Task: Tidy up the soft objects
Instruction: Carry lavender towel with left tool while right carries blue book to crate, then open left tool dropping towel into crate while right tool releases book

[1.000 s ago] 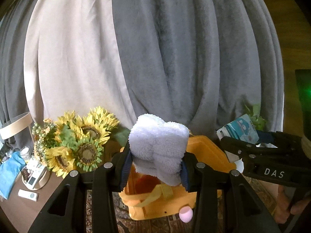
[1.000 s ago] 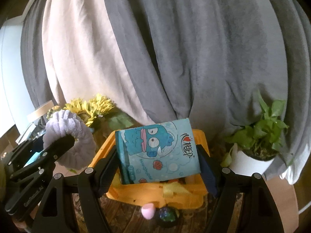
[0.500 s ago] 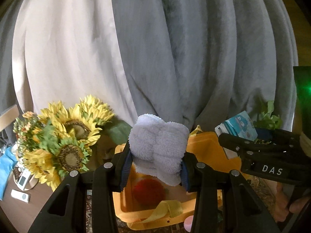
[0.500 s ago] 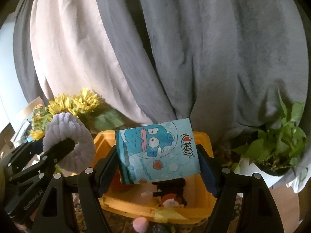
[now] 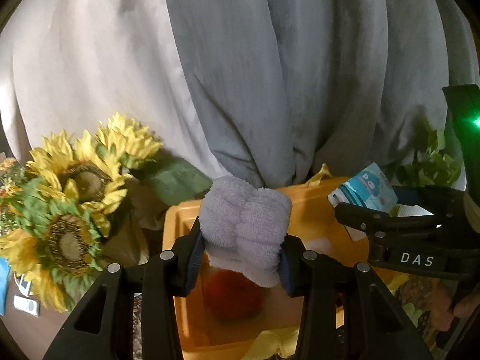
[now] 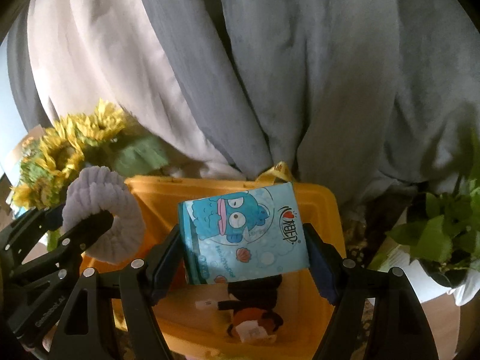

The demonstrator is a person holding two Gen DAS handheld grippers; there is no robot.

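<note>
You had both tongs loaded at once, presumably to drop two items in one trip. Your left gripper (image 5: 241, 262) was clenched on the lilac fluffy scrunchie (image 5: 244, 231), squeezed into a wad between the pads and hanging over the near left part of the orange bin (image 5: 303, 216). Your right gripper (image 6: 244, 265) was grasping the blue tissue pack (image 6: 244, 234) by its short ends, face toward the camera, held above the bin's middle. Below it lay a dark plush toy (image 6: 255, 312); below the scrunchie, a red fuzzy ball (image 5: 232, 295). Neither item had yet been let go; both sat clear of the sunflowers (image 5: 72, 207) and potted plant (image 6: 447, 231).
</note>
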